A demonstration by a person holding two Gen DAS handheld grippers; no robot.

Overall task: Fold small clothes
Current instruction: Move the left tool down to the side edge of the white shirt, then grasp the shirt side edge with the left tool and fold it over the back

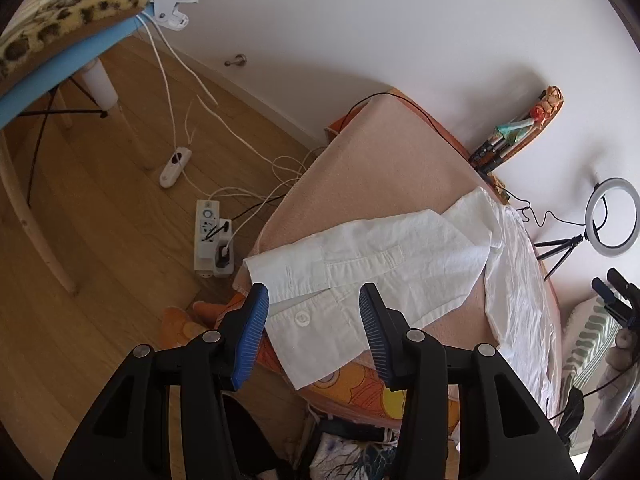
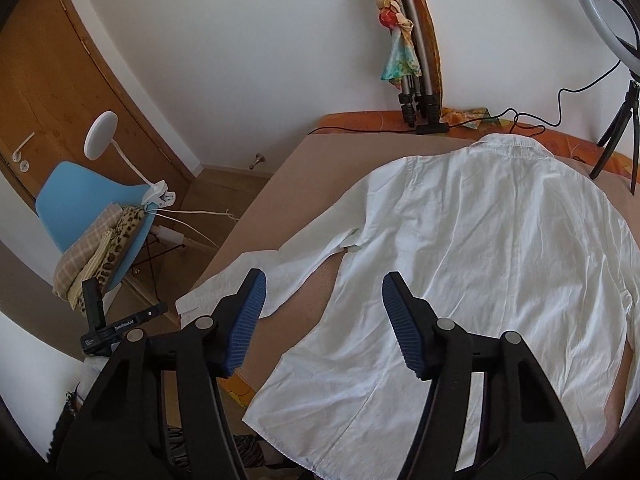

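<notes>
Below, white shirt [image 2: 480,240] flat under both gaping, empty tongs [image 1: 314,300] [image 2: 324,288].

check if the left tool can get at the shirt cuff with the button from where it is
Probably yes. The left tool is open just above the shirt cuff at the bed's near corner, its button showing between the fingers, with nothing lying over it.

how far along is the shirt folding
Done: the white shirt lies spread flat, back up, on the bed. In hand: nothing yet; the left tool hovers open over the sleeve cuff, and the right tool is open above the hem. Left: every fold, since sleeves and body are unfolded.
</notes>
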